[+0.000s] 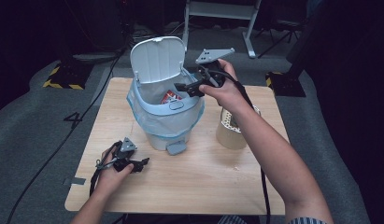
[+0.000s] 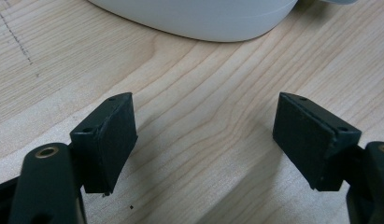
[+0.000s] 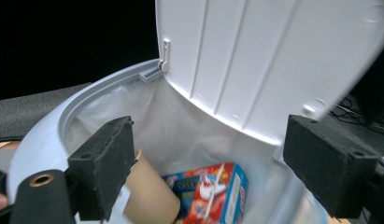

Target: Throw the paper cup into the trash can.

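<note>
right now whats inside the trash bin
Inside the trash bin, on its white liner: a red and blue box and a brown cardboard tube. Anything beneath them is hidden.

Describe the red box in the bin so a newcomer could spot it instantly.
Start at the pale blue pedal bin with its lid up, on the wooden table. Look down inside its white liner, below the right gripper. The small box lies beside a plain brown cardboard tube; its red and blue print sets it apart.

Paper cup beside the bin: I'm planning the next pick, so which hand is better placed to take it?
Right, probably. The right gripper hangs open over the bin, and the paper cup stands just beneath that forearm. The left gripper rests open on the table, across the bin.
</note>
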`<state>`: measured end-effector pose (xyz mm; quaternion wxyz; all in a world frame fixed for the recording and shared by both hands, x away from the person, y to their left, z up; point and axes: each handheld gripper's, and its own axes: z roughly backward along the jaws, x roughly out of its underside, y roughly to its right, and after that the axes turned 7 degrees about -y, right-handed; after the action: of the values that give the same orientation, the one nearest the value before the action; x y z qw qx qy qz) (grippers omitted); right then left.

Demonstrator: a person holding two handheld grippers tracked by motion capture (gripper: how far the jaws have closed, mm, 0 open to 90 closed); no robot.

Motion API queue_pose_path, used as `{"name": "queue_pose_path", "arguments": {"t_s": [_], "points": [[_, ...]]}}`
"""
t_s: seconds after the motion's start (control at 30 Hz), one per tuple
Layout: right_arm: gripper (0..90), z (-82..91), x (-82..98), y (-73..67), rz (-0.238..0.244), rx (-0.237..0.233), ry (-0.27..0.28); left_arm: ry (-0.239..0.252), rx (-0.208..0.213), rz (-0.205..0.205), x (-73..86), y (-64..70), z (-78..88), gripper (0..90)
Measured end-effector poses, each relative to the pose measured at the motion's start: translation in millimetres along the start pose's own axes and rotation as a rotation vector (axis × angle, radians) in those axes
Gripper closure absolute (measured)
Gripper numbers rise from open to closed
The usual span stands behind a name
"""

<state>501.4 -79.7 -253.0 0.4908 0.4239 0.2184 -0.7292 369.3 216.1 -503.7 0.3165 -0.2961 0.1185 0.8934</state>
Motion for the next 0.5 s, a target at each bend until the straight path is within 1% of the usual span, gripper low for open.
{"name": "queue_pose_path", "arguments": {"t_s": [0.2, 0.3, 0.33, 0.4, 0.5], "points": [[17.6, 32.9, 13.5, 4.4, -0.037, 0.025, 0.012, 0.004, 0.005, -0.006, 0.3, -0.7, -0.1, 21.8], [17.6, 45.0, 20.2, 6.0, -0.046, 0.035, 0.011, 0.003, 0.012, -0.008, 1.0, -1.5, 0.4, 21.8], [17.6, 51.8, 24.5, 6.7, -0.051, 0.041, 0.013, 0.004, 0.012, -0.008, 1.3, -1.9, 0.6, 21.8], [17.7, 59.4, 29.6, 7.4, -0.059, 0.045, 0.016, 0.001, 0.012, -0.018, 1.7, -3.2, 1.4, 21.8], [18.2, 71.4, 38.7, 8.3, -0.07, 0.054, 0.02, 0.004, 0.022, -0.021, 2.5, -4.2, 1.4, 21.8]]}}
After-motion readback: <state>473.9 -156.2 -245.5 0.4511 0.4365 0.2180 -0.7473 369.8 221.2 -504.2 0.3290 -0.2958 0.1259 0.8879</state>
